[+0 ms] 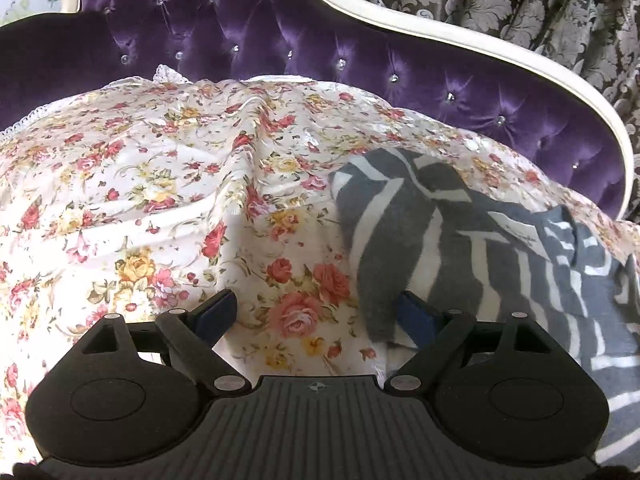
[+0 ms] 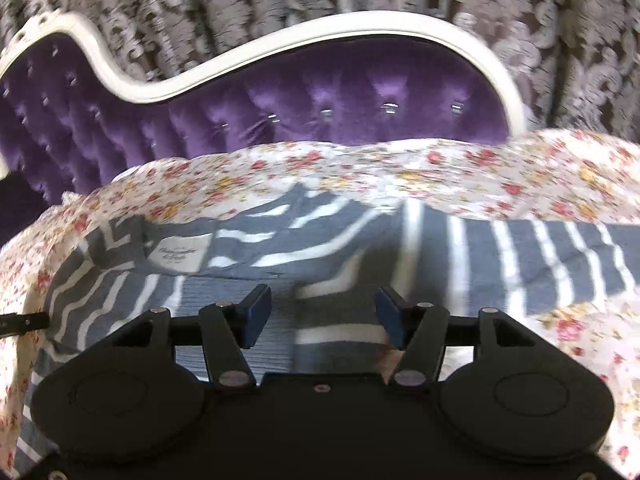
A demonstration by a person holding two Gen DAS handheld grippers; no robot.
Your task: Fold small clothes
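The striped top (image 2: 280,236) lies rumpled on the flowered sheet (image 1: 140,184). Both the left gripper (image 1: 316,312) and right gripper (image 2: 322,312) stand wide open, holding nothing. Each should pinch 1 edge cleanly, without catching the sheet.

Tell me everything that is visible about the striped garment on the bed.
The striped garment is a soft knit, grey with white stripes of varied width. It lies rumpled, partly folded over itself, on the floral bedspread. A white neck label shows inside. The left gripper is beside its edge; the right gripper is over it, both open.
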